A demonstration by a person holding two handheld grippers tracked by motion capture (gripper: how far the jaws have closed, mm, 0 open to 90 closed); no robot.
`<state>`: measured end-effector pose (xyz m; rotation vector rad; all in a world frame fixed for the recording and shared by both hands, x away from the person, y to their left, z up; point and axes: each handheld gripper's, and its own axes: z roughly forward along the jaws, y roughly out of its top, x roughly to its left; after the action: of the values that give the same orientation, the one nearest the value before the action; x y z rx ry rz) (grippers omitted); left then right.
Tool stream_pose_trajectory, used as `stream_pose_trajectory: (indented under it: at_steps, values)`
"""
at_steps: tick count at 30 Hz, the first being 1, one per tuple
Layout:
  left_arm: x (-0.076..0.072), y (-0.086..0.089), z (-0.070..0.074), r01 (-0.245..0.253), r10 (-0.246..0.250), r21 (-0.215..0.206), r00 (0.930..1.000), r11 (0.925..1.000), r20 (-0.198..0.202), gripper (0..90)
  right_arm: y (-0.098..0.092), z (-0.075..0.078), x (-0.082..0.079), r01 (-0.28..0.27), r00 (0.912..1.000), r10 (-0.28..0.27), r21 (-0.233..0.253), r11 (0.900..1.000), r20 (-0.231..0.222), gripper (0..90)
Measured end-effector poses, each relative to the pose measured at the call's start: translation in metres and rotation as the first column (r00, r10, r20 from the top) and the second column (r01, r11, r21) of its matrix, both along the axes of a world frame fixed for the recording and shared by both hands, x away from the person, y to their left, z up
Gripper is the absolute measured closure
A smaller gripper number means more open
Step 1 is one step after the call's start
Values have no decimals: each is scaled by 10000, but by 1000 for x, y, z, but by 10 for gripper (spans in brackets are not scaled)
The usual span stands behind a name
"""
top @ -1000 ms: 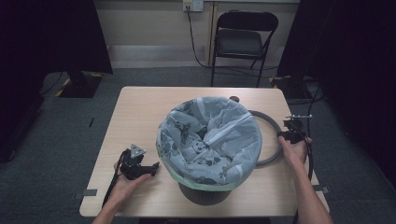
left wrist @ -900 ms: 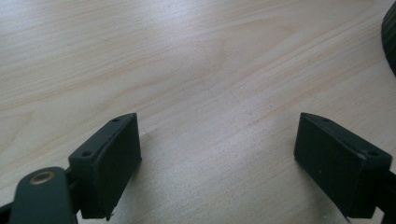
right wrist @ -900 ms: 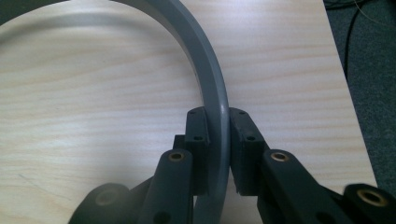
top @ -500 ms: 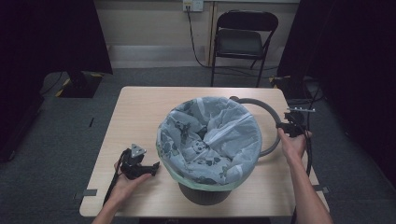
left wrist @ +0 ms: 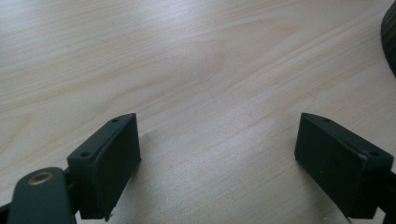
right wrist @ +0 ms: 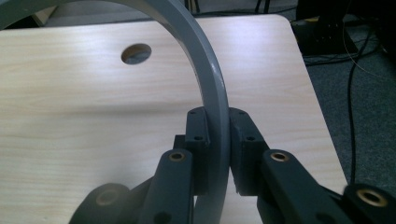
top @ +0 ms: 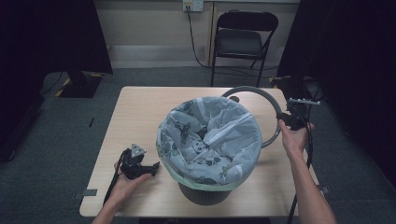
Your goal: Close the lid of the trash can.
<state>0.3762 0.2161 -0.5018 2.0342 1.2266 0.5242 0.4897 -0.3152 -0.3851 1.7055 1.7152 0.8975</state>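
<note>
A dark bin [top: 205, 192] lined with a pale translucent bag [top: 210, 135] stands mid-table. Beside it on the right a grey ring [top: 261, 93] is lifted off the table and tilted, partly behind the bag. My right gripper [top: 286, 117] is shut on the ring's right side; in the right gripper view the ring [right wrist: 212, 74] runs up between the closed jaws of the right gripper [right wrist: 218, 135]. My left gripper [top: 152, 167] rests on the table left of the bin, open, with bare wood between the jaws of the left gripper [left wrist: 217, 154].
The wooden table [top: 140, 116] has a round cable hole [right wrist: 136, 53] near its far right corner. A folding chair [top: 243, 39] stands behind the table. Cables [top: 303, 88] lie on the floor at the right. The bin's dark edge [left wrist: 390, 37] shows right of the left gripper.
The right gripper has raised the grey ring off the table and carried it up and away from me, tilting it. The left gripper has stayed put.
</note>
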Motion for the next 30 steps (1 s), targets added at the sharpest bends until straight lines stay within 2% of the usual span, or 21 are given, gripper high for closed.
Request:
stream_pose_trajectory:
  at_steps: [7, 15, 17, 22, 30]
  values:
    - [0, 0, 0, 18, -18, 45, 10000, 10000, 14, 135, 8, 22, 3, -101, 9987, 101, -6, 9999, 491, 798]
    - [0, 1, 0, 49, -49, 74, 10000, 10000, 5, 135, 19, 38, 6, -234, 9962, 239, -72, 9997, 837, 798]
    - [1, 1, 0, 60, -60, 75, 10000, 10000, 15, 134, 20, 41, 8, -348, 9957, 336, 123, 9993, 865, 798]
    - [1, 1, 0, 66, -66, 89, 10000, 9999, 21, 133, 27, 50, 11, -399, 9934, 374, 213, 9990, 1085, 798]
    - [1, 1, 0, 75, -75, 95, 10000, 9999, 24, 133, 28, 62, 17, -464, 9918, 363, 807, 9957, 1227, 798]
